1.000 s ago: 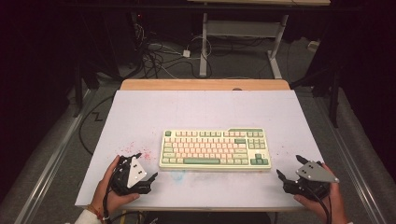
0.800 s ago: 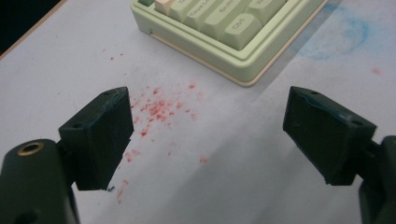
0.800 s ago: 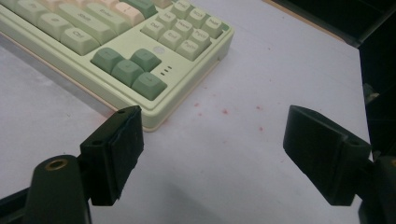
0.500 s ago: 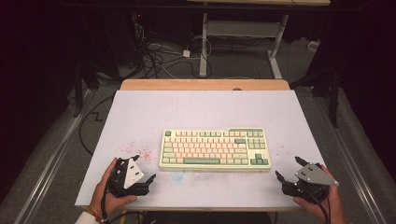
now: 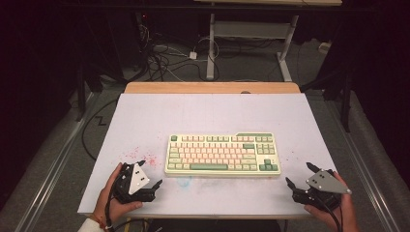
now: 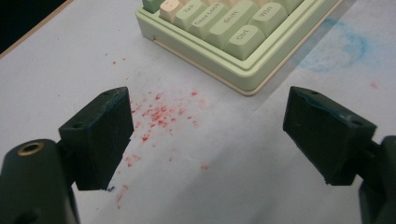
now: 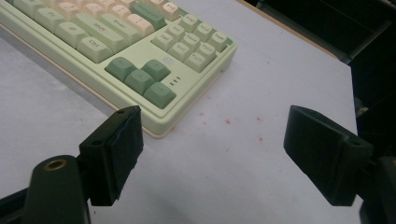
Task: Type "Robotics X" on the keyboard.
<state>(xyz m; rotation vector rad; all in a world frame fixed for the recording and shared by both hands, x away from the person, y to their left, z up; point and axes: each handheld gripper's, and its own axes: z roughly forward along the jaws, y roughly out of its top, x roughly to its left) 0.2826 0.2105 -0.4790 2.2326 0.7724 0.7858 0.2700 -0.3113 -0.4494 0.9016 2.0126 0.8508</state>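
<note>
While flanking keyboard [image 5: 221, 154], both grippers rest low, fingers spread.

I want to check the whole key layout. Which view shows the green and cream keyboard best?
The high view: the whole green and cream keyboard lies flat on the white table. The left gripper view catches its near-left corner; the right gripper view its arrow-key corner.

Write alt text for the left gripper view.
The left gripper hovers open over a white table surface, its two black jaws wide apart. Ahead lies the corner of a pale green and cream plastic keyboard; red specks dot the surface between, beside a faint blue smudge.
</note>
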